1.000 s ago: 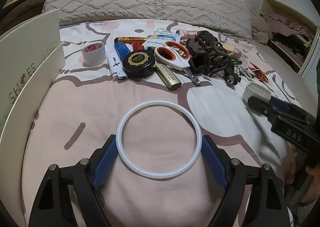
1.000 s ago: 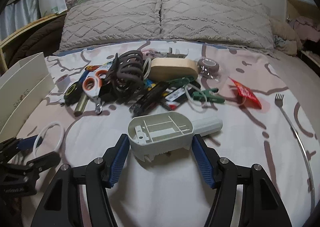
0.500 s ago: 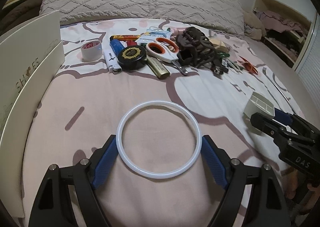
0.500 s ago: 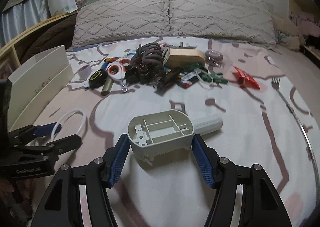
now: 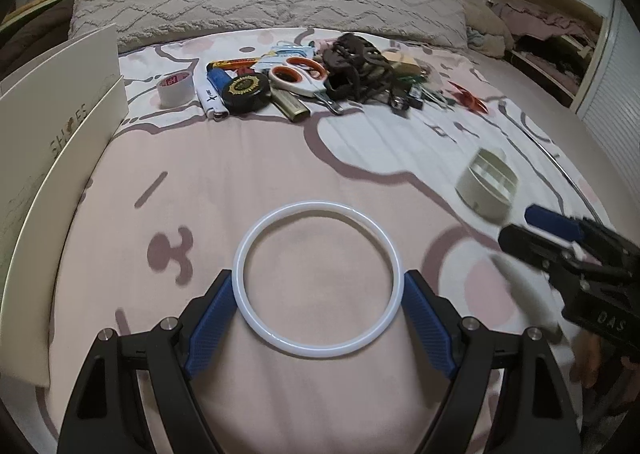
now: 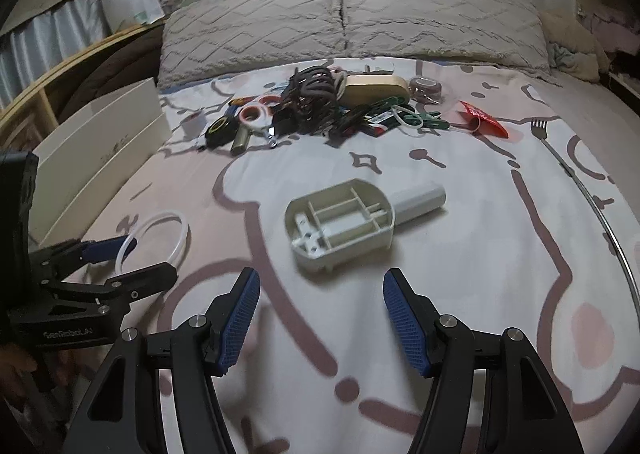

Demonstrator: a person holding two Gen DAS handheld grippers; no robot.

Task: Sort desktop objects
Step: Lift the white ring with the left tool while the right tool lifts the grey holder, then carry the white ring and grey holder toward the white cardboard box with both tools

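My left gripper (image 5: 318,296) is shut on a white ring (image 5: 317,346), its blue pads against the ring's two sides, low over the pink bedspread. It also shows in the right wrist view (image 6: 114,258) with the ring (image 6: 182,240). My right gripper (image 6: 318,284) is open and empty, and it shows in the left wrist view (image 5: 532,224) at the right edge. A cream plastic scoop-shaped part (image 6: 340,224) lies on the bedspread just beyond the right fingertips, apart from them. It also shows in the left wrist view (image 5: 486,184).
A pile of small objects lies at mid-bed: orange-handled scissors (image 5: 298,76), a black round tin (image 5: 245,92), a tape roll (image 5: 173,88), a dark hair claw (image 5: 356,68), green pegs (image 6: 416,120). A white shoe box (image 5: 44,158) stands left. A fork (image 6: 540,130) lies right.
My right gripper has opened, let go of the cream part and pulled back; the part now lies on the bedspread. My left gripper has drawn back from the pile with the ring.
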